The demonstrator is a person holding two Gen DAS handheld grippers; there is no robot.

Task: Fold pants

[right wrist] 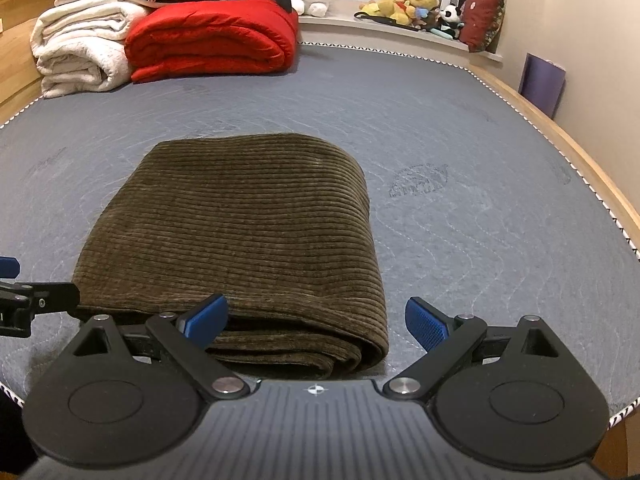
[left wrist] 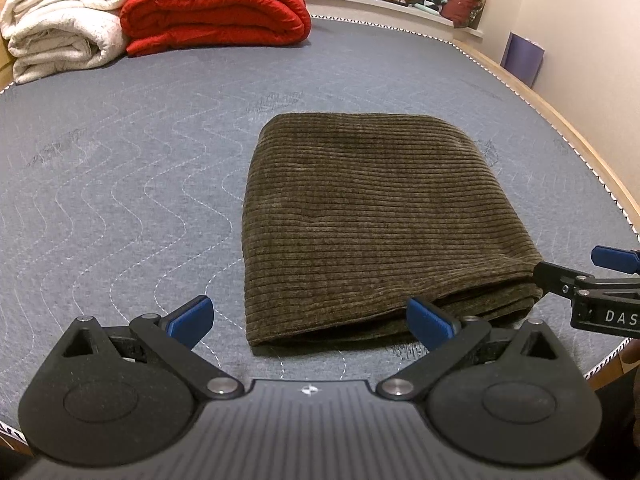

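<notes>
Two hand-held grippers, left (left wrist: pixel 310 322) and right (right wrist: pixel 316 320), spread wide, one folded pants (left wrist: pixel 372 220) bundle

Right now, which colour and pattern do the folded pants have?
The pants are dark olive-brown with fine corduroy ribs, clearest in the right wrist view.

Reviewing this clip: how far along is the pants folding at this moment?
Done: the brown corduroy pants lie as a compact layered bundle on the grey mattress, stacked edges showing at the near end. In hand: nothing; the left gripper and right gripper are both open at that near edge. Left: at most tidying or withdrawing.
</notes>
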